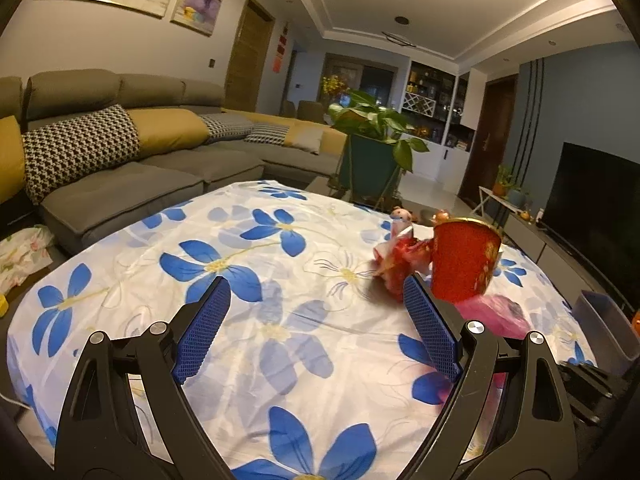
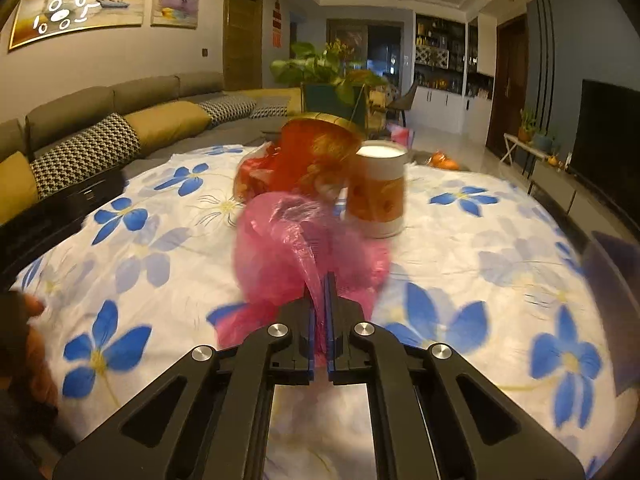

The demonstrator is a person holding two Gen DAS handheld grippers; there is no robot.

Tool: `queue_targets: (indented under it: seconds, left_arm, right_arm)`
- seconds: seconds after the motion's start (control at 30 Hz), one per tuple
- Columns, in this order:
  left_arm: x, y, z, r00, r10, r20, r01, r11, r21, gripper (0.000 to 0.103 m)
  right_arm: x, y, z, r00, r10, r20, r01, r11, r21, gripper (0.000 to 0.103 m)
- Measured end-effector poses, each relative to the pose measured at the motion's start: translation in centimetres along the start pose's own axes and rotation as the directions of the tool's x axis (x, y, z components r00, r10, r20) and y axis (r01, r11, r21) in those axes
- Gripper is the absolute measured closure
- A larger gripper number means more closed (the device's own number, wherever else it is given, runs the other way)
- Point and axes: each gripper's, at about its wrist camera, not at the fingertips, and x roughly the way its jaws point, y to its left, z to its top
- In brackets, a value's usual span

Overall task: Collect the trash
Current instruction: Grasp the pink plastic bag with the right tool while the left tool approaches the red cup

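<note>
You're seeing dim, warm ceiling light with glare at the top, strong fisheye bending and dark corners, and motion blur smearing the pink bag (image 2: 304,248).

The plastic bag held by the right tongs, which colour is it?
Translucent pink plastic bag; the right wrist view shows it best.

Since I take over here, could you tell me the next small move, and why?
Probably bring the open left tongs right to the red wrapper beside the red cup: the right tongs already pinch the pink bag.
</note>
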Motion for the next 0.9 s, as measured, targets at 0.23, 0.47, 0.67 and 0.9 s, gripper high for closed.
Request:
queue_targets:
  seconds: [0.23, 0.47, 0.67, 0.9]
  left_arm:
    - [0.5, -2.5, -0.6, 0.992, -0.12, -0.037, 0.121, 0.992, 0.021, 0.016]
    - [0.9, -6.6, -1.7, 0.979, -0.19, -0.073, 0.196, 0.977, 0.083, 0.014]
    - [1.7, -9.8, -3.0, 0.958, -0.266, -0.104, 0.279, 0.95, 0.143, 0.011]
    - [3.5, -12.2, -3.3, 0.953, -0.265, -0.144, 0.289, 0.94, 0.181, 0.011]
  right_arm:
    - [-4.2, -4.0, -1.2, 0.998, -0.054, 0.044, 0.051, 0.996, 0.073, 0.098]
    - [-6.6, -7.0, -2.1, 0.993, -0.094, 0.071, 0.083, 0.986, 0.141, 0.098]
    - [-7.8, -9.3, -2.3, 0.988, -0.127, 0.091, 0.108, 0.976, 0.19, 0.098]
    - [-8.3, -10.6, -2.7, 0.986, -0.131, 0.099, 0.107, 0.97, 0.219, 0.098]
